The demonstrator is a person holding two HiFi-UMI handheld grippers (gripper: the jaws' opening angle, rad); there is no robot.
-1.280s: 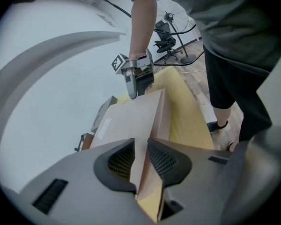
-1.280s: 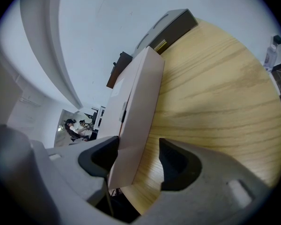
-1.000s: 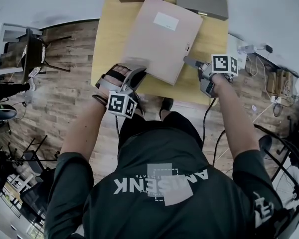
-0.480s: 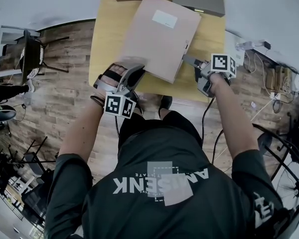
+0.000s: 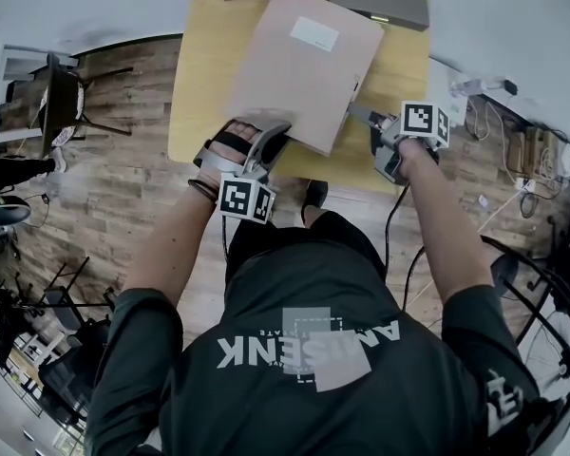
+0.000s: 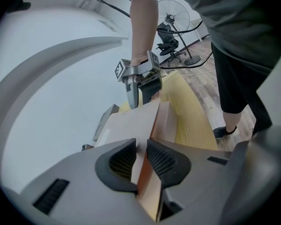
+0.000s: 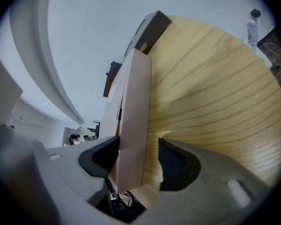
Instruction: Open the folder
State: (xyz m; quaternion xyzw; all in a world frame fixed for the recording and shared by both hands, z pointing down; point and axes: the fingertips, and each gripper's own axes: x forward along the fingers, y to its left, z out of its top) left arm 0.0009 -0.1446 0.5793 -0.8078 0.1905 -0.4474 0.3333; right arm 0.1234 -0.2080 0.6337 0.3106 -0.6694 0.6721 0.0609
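1. the folder lies flat on the table, stretching away from both tongs. my left tongs are pinched tight on its thin cover at the near corner. if i lift from there alone, the whole folder may rise or swing instead of opening, since nothing pins the body down.
2. my right tongs stand spread astride the folder's thick side edge, one pad against it and the other clear of it. if they close over cover and body together, they would clamp it shut against my left pull.
3. that near corner sits close to the table edge beneath my left tongs, so a drag toward me could tip the folder off.
4. the thin cover may slip from the left pads, or crease.
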